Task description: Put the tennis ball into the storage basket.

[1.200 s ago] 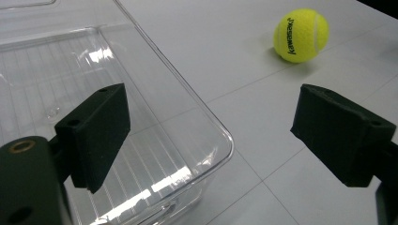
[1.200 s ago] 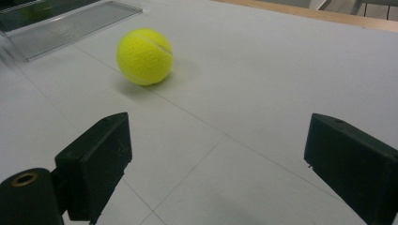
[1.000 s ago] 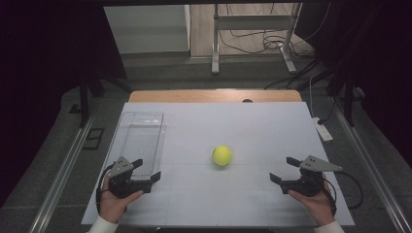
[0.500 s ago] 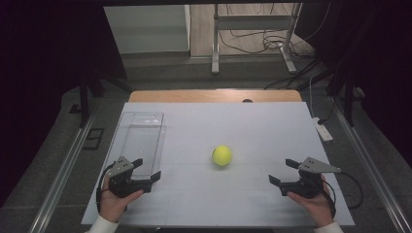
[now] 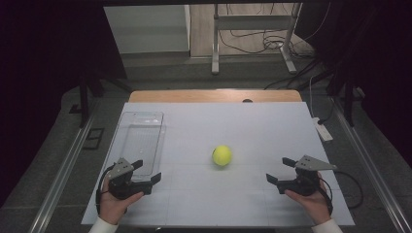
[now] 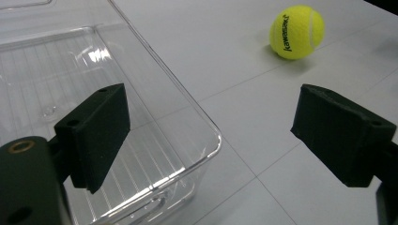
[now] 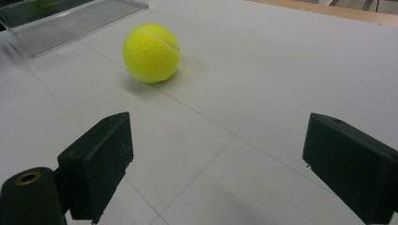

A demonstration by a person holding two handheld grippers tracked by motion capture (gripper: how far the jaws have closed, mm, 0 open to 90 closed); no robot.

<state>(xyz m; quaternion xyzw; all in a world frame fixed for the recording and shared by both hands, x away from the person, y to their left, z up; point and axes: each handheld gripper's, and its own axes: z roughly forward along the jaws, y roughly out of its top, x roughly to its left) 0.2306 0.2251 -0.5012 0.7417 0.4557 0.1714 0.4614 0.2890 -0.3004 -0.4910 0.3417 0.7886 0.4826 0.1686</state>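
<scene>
Ball (image 5: pixel 221 155) rests on the tabletop (image 5: pixel 243 126) between the left tool (image 5: pixel 147 171) and right tool (image 5: pixel 278 171), both open and empty.

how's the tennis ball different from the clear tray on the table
The tennis ball is round, opaque and bright yellow; the clear tray is rectangular, see-through and ribbed. The ball sits near the table's middle, the tray along its left side, near the left gripper. Both rest untouched on the white table.
</scene>
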